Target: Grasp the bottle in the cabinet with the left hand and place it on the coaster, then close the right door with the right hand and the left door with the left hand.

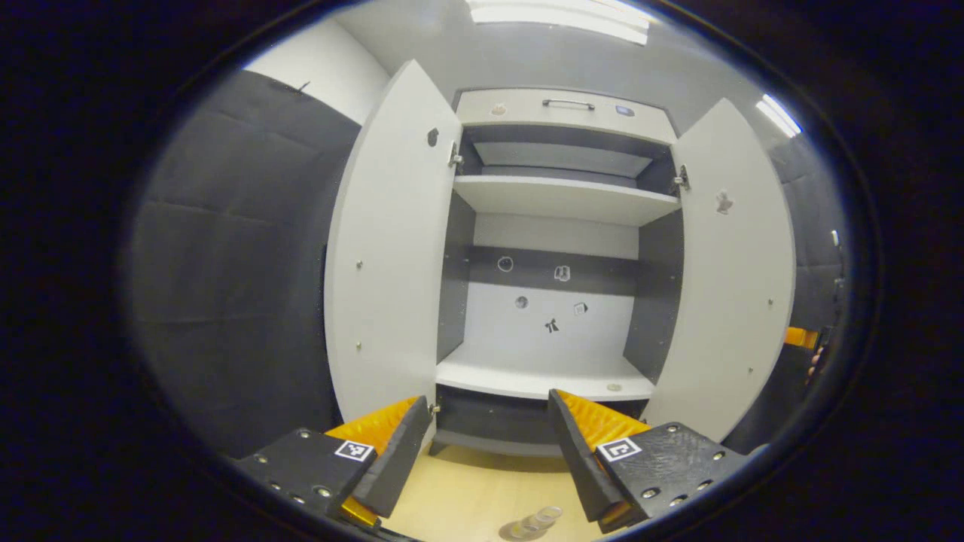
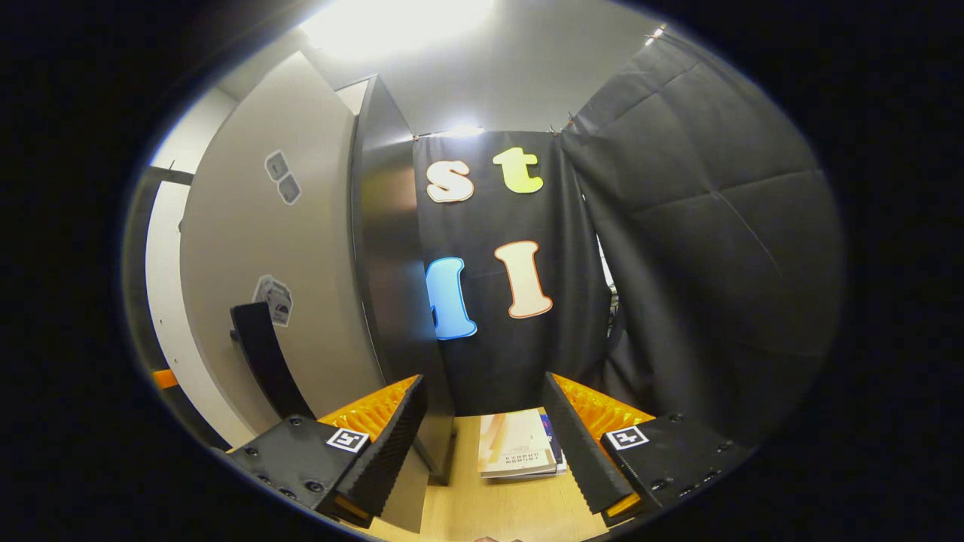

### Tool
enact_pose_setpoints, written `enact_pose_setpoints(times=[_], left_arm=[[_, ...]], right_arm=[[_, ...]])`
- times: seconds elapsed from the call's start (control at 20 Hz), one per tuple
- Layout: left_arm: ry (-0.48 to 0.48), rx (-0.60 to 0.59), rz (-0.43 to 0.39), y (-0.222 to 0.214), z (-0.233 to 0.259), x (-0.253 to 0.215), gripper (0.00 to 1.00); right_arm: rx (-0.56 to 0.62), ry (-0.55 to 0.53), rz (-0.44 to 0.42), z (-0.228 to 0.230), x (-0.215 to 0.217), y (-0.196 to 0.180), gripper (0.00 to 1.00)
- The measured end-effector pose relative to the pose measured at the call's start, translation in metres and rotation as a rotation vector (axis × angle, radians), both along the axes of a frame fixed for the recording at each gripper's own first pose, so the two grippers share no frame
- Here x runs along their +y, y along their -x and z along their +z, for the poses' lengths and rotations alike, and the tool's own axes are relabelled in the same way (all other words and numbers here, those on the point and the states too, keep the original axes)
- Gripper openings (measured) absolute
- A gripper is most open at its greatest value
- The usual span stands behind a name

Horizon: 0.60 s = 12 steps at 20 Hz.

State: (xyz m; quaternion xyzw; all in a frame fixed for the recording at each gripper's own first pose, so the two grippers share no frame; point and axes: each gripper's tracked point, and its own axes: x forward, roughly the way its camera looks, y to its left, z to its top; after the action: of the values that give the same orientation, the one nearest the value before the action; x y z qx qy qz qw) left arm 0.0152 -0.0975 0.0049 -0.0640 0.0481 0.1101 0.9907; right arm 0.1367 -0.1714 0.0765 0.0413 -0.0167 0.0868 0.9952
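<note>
White panels and dark grey inner walls make up the cabinet (image 1: pixel 561 248) straight ahead of my left claw (image 1: pixel 488 440), and both its doors stand wide open: the left door (image 1: pixel 392 248) swung out ahead to the left of my fingers, the right door (image 1: pixel 734 271) ahead to the right. My left claw's fingers are spread wide apart with nothing between them. Beyond their tips lies the lower shelf (image 1: pixel 542 376), and above it the upper shelf (image 1: pixel 565 197) and a drawer with a dark handle (image 1: pixel 568 104). Small stickers dot the cabinet's back wall and doors, too small for me to read. Below and just between my left fingers, on the pale wood worktop (image 1: pixel 482 493), lies a clear bottle (image 1: pixel 536 521) on its side at the bottom edge of the left gripper view; whether a coaster is under it I cannot tell. My right claw (image 2: pixel 486 436) is likewise wide open and holds nothing. Just ahead of its left finger is the outer face of a cabinet door (image 2: pixel 279 248) with a dark handle (image 2: pixel 263 357) and stickers I cannot read. Between its fingertips, on the worktop, lies a small stack of booklets (image 2: pixel 520 444) whose print is too small to make out.
</note>
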Motion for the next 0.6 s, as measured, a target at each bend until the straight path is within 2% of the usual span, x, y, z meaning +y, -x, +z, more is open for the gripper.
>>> enact_pose_setpoints(times=[0.05, 0.15, 0.2, 0.25, 0.3, 0.35, 0.45, 0.5, 0.55, 0.6], left_arm=[[0.011, -0.002, -0.001, -0.001, 0.004, 0.007, 0.92], [-0.004, -0.004, 0.009, -0.003, 0.013, 0.023, 0.93], [-0.023, 0.007, 0.003, -0.002, 0.013, 0.028, 0.94], [-0.047, 0.012, -0.003, -0.003, 0.014, 0.036, 0.94], [-0.069, 0.013, -0.005, -0.003, 0.016, 0.043, 0.91], [-0.086, 0.011, -0.008, -0.004, 0.02, 0.05, 0.94], [-0.095, 0.004, -0.027, -0.003, 0.021, 0.058, 0.92], [-0.091, -0.001, -0.043, -0.002, 0.014, 0.06, 0.94], [-0.083, -0.004, -0.063, -0.005, 0.012, 0.062, 0.91], [-0.073, -0.004, -0.084, -0.006, 0.009, 0.064, 0.94]], right_arm=[[-0.008, 0.0, -0.001, 0.006, 0.003, 0.0, 0.98], [-0.011, 0.01, -0.008, 0.012, 0.011, 0.001, 0.98], [-0.012, 0.015, -0.005, 0.014, 0.018, 0.002, 0.93], [-0.009, 0.023, -0.001, 0.015, 0.025, 0.003, 0.93], [-0.001, 0.04, 0.001, 0.014, 0.032, 0.003, 0.98], [0.003, 0.063, -0.009, 0.014, 0.034, 0.003, 0.98], [0.008, 0.087, -0.024, 0.014, 0.041, 0.005, 0.98], [0.014, 0.09, -0.022, 0.013, 0.048, 0.007, 0.93], [0.019, 0.095, -0.022, 0.012, 0.054, 0.009, 0.98], [0.021, 0.107, -0.045, 0.013, 0.053, 0.011, 0.98]])
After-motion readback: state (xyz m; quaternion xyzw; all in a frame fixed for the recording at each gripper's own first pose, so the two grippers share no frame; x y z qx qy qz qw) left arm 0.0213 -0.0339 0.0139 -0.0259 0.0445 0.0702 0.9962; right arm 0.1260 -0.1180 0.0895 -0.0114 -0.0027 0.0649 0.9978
